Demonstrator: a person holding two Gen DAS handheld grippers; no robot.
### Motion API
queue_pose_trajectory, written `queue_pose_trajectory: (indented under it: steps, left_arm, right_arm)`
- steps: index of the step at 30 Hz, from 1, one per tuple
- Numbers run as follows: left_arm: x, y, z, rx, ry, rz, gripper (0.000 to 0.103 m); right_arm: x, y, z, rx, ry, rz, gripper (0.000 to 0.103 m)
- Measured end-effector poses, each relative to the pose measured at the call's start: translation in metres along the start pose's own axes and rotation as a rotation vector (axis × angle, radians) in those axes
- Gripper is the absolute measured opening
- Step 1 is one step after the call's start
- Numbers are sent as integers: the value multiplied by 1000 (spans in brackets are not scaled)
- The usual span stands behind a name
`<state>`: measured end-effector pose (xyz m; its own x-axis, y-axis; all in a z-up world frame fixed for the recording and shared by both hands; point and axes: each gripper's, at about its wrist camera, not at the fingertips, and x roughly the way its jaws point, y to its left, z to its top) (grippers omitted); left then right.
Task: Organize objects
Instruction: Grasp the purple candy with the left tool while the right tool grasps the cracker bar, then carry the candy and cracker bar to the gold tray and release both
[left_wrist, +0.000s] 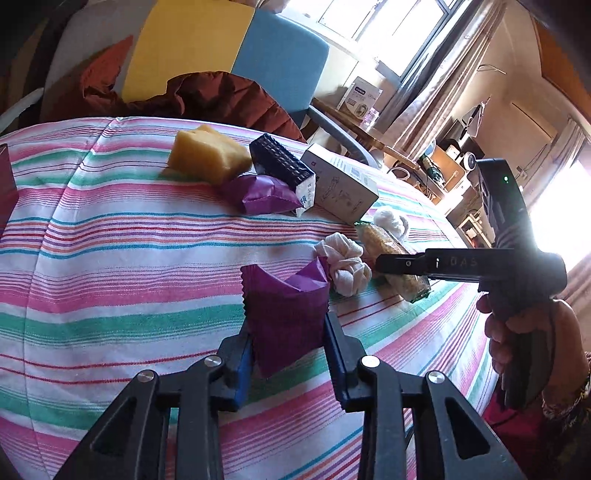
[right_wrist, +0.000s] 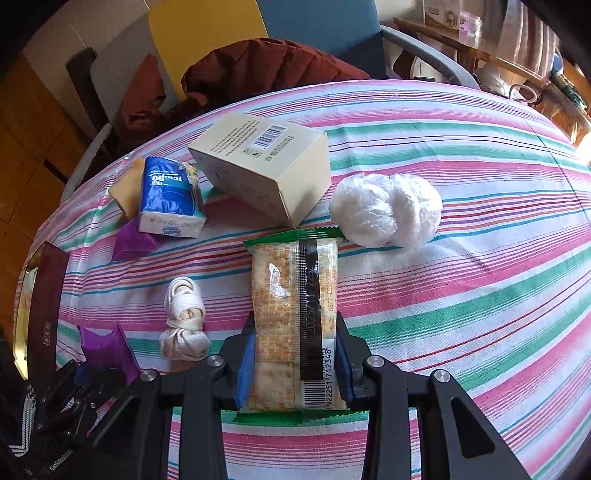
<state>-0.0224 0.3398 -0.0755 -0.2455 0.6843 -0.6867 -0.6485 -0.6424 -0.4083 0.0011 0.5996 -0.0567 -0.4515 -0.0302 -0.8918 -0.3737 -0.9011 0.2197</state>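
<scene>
My left gripper (left_wrist: 288, 332) is shut on a purple snack packet (left_wrist: 286, 302), its blue pads pressing both sides just above the striped tablecloth (left_wrist: 129, 236). My right gripper (right_wrist: 293, 354) is shut on a long cracker packet (right_wrist: 295, 306) with green ends, lying flat on the cloth. That same gripper (left_wrist: 384, 264) reaches in from the right in the left wrist view, over the cracker packet (left_wrist: 384, 236). A knotted white cord bundle (right_wrist: 184, 325) (left_wrist: 345, 264) lies between the two packets. The left gripper shows at the lower left of the right wrist view with the purple packet (right_wrist: 107, 347).
Further back lie a yellow sponge (left_wrist: 207, 155), a blue tissue pack (right_wrist: 171, 195), a second purple packet (left_wrist: 258, 194), a cardboard box (right_wrist: 266, 162) and a white plastic-wrapped bundle (right_wrist: 384, 210). A dark red box (right_wrist: 46, 310) sits at the left edge. A chair with a brown jacket (left_wrist: 229, 99) stands behind.
</scene>
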Motion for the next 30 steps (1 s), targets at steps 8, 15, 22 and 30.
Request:
queue_pose_trajectory:
  steps: [8,15,22,30]
  left_arm:
    - [-21,-3,-18,22,3,30,34]
    - [-59,-6,-26,6,-32,-18,33]
    - [-98,8,-31,-41,-75,-21,34]
    - [-145,41,-26,-122,-166,25,34]
  right_arm:
    - [-8,5,3,-7,-50,47,36]
    - [-8,8,1,-5,-62,82,36]
    - [-11,20,0,-38,-93,100,36]
    - [-14,27,1,-64,-129,105,36]
